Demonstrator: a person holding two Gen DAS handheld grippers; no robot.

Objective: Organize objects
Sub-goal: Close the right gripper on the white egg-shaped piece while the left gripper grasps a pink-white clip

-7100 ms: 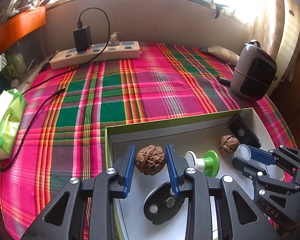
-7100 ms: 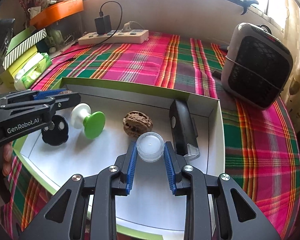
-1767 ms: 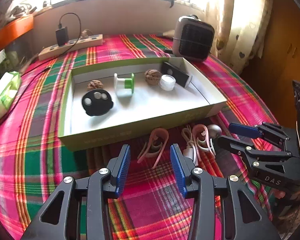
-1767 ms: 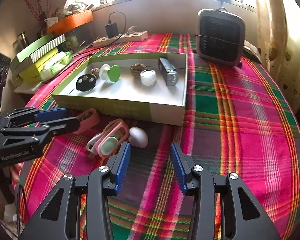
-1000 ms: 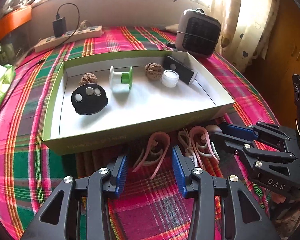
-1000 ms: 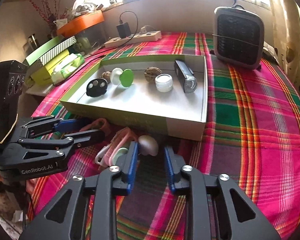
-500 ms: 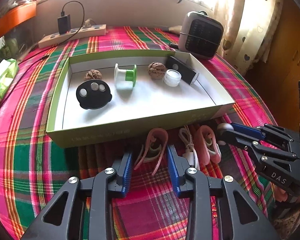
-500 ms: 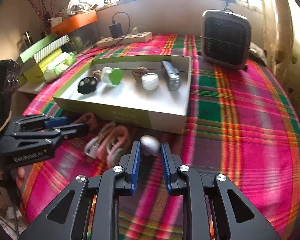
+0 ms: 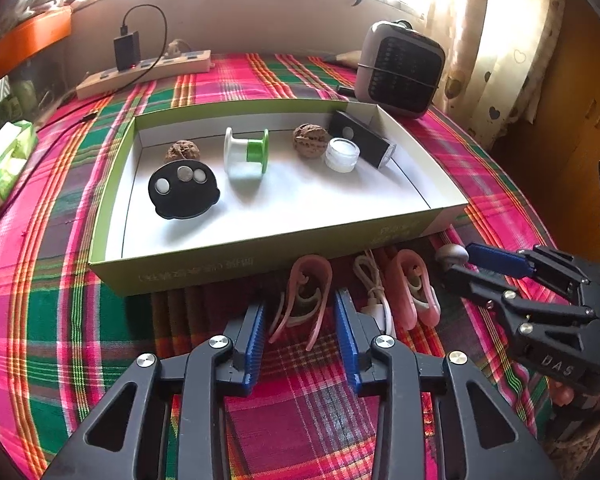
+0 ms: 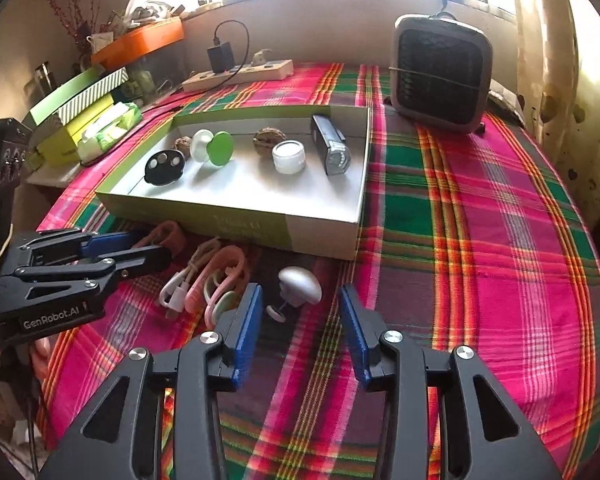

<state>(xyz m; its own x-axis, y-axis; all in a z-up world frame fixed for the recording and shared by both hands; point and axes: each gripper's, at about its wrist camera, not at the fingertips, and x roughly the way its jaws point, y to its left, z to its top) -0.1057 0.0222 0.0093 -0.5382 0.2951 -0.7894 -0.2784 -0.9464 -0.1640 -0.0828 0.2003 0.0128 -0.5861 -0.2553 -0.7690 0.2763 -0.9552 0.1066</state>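
Observation:
My left gripper (image 9: 300,304) is low over the plaid cloth, shut on a pink clip (image 9: 306,292) that lies just in front of the green box (image 9: 196,268). A white cable (image 9: 374,292) and a second pink clip (image 9: 414,288) lie to its right. My right gripper (image 10: 301,300) is opening. A silver mushroom-shaped knob (image 10: 302,282) rests on the cloth between its fingertips, and neither pad touches it. Inside the box are a black disc (image 9: 182,194), a green-and-white spool (image 9: 246,152), two walnuts, a small clear jar (image 9: 342,154) and a black device (image 9: 358,138).
A grey fan heater (image 10: 442,72) stands behind the box at the right. A power strip (image 9: 144,74) with a plugged-in charger runs along the back wall. Tissue packs and boxes (image 10: 88,120) are stacked at the left edge of the table.
My right jaws have opened from their grip on the silver knob, which now lies on the cloth. My left jaws have narrowed onto the pink clip.

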